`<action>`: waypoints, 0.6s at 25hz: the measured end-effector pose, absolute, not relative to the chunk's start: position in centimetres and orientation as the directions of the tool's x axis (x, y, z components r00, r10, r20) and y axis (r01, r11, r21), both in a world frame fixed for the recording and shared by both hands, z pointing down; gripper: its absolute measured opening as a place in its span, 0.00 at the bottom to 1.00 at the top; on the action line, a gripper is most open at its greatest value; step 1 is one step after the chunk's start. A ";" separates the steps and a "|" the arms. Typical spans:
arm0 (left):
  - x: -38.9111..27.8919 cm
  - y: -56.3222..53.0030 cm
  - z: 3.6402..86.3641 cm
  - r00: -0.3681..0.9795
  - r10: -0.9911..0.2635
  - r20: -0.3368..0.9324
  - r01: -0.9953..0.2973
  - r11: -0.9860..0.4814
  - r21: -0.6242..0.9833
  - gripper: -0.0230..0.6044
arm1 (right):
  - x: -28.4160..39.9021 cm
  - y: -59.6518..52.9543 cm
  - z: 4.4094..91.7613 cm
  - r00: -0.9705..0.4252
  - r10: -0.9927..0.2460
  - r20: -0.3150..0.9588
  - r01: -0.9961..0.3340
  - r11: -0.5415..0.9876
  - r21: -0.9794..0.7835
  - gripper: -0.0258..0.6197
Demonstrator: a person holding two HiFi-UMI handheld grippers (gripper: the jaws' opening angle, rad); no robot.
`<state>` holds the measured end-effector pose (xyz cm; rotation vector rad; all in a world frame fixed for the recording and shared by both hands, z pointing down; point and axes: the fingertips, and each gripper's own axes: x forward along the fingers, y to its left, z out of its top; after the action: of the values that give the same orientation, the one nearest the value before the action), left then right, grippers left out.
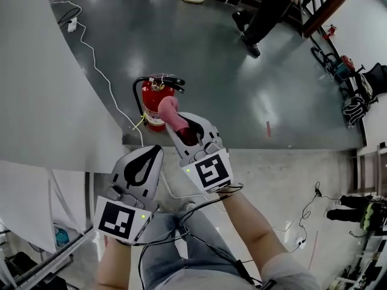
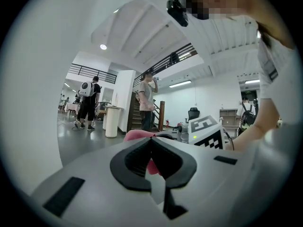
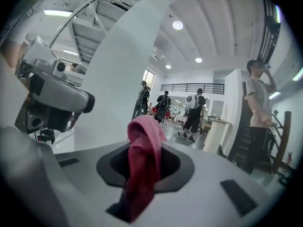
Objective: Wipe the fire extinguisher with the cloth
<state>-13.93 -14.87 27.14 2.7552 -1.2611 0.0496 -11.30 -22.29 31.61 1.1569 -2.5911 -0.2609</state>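
Note:
A red fire extinguisher [image 1: 155, 104] with a black hose and handle stands upright on the dark floor beside a white wall. My right gripper [image 1: 176, 129] is shut on a pink cloth [image 1: 171, 115], whose bunched end sticks out past the jaws and overlaps the extinguisher's upper right side in the head view. In the right gripper view the cloth [image 3: 144, 155] runs up between the jaws of that gripper [image 3: 144, 145]. My left gripper [image 1: 153, 151] hangs lower left of it, jaws together with nothing held. The left gripper [image 2: 151, 139] sees the cloth [image 2: 137, 135] just behind its tips.
A curved white wall [image 1: 42, 89] fills the left side, with a white cable [image 1: 97, 59] trailing along the floor to the extinguisher. A person [image 1: 266, 11] stands at the top right. Bags and gear [image 1: 357, 95] lie at the right. A pale floor strip [image 1: 290, 174] runs below.

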 end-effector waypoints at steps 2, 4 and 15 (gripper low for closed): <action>-13.6 -15.4 29.6 0.654 -0.753 0.066 -0.756 -0.649 0.086 0.05 | -11.6 -23.4 33.9 -0.642 -0.747 0.175 -0.692 0.662 0.288 0.18; -13.4 -15.9 32.4 0.651 -0.757 0.057 -0.758 -0.645 0.092 0.05 | -11.8 -24.3 36.3 -0.646 -0.746 0.161 -0.689 0.661 0.298 0.18; -13.2 -18.8 45.0 0.618 -0.786 -0.001 -0.782 -0.614 0.107 0.05 | -12.0 -31.4 46.6 -0.605 -0.789 0.111 -0.612 0.549 0.569 0.18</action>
<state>-13.19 -18.78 45.04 2.7385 -1.3311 -0.0726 -11.99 -31.43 46.59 1.1484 -2.4343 -0.6928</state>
